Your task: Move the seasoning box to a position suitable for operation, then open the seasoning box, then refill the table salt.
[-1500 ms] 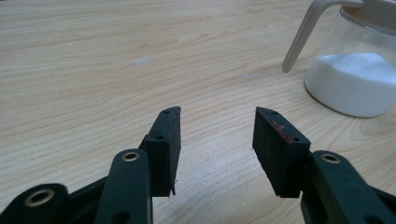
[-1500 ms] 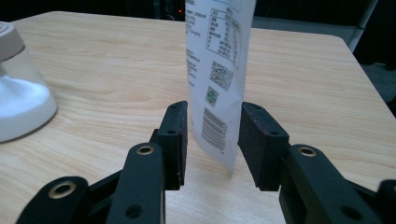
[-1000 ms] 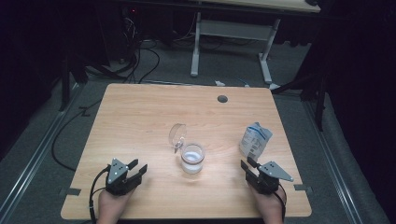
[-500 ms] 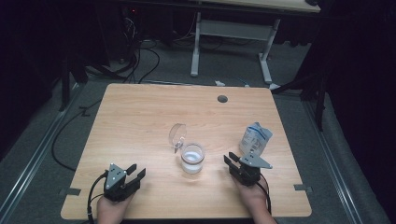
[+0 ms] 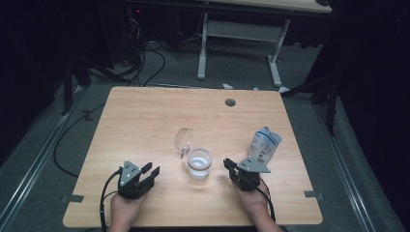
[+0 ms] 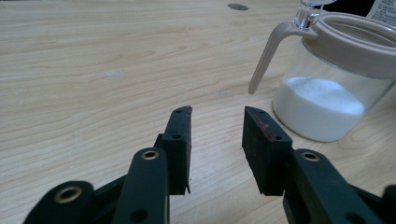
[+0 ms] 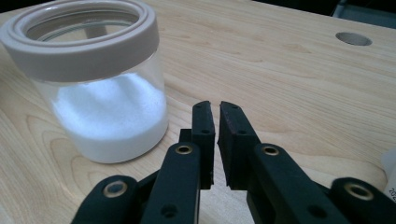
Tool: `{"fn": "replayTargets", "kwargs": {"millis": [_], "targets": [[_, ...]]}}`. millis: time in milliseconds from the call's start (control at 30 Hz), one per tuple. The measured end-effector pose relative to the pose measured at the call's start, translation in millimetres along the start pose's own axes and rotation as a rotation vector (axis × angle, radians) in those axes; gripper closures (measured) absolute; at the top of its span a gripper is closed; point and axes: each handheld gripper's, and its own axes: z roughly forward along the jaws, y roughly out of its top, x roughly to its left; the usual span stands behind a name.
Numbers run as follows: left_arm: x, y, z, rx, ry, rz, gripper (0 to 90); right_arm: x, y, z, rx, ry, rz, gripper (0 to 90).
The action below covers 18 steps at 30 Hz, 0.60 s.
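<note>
a: where is the jar (image 5: pixel 199 163) sitting?

b: it's standing upright on the wooden table (image 5: pixel 145 116), toward the person's edge of it, and i'm taking it as the landmark for everything else. it's a clear glass jar with a beige collar round its mouth, and white powder is filling roughly its lower half. its clear hinged lid (image 5: pixel 183 140) is standing open, tipped back on the far left side of the jar.

a: and the left gripper (image 5: pixel 149 175)?

b: it's lying low over the table to the left of the jar, apart from it, pointing toward it. in the left gripper view the jar (image 6: pixel 334 88) is showing ahead and to the right of the jaws. the jaws have just been closing, yet a clear gap is showing between the pads, and nothing is sitting in that gap, just bare wood.

a: the right gripper (image 5: pixel 229 168)?

b: it's sitting just to the right of the jar, near it but not touching. in the right gripper view the jar (image 7: pixel 95 88) is standing to the left of the jaws. those jaws have just been closing too, and only a thin slit is showing between the pads, with nothing gripped.

a: anything else near the jar?

b: a white and blue bag (image 5: pixel 263 144) is standing to the right of the jar, just beyond the right gripper. a round cable hole (image 5: pixel 230 102) is sitting in the table well behind the jar.
</note>
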Motion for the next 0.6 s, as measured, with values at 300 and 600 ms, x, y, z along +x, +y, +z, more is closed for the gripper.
{"fn": "replayTargets", "kwargs": {"millis": [300,600], "targets": [[0.2,16.8,14.1,-0.005,-0.002,-0.046,78.3,0.1,0.4,-2.5,0.003,0.011,-0.002,89.9],[-6.7,40.3,23.4,-0.016,0.000,-0.030,84.2,3.2,0.8,-2.1,-0.001,0.022,-0.017,89.9]]}}
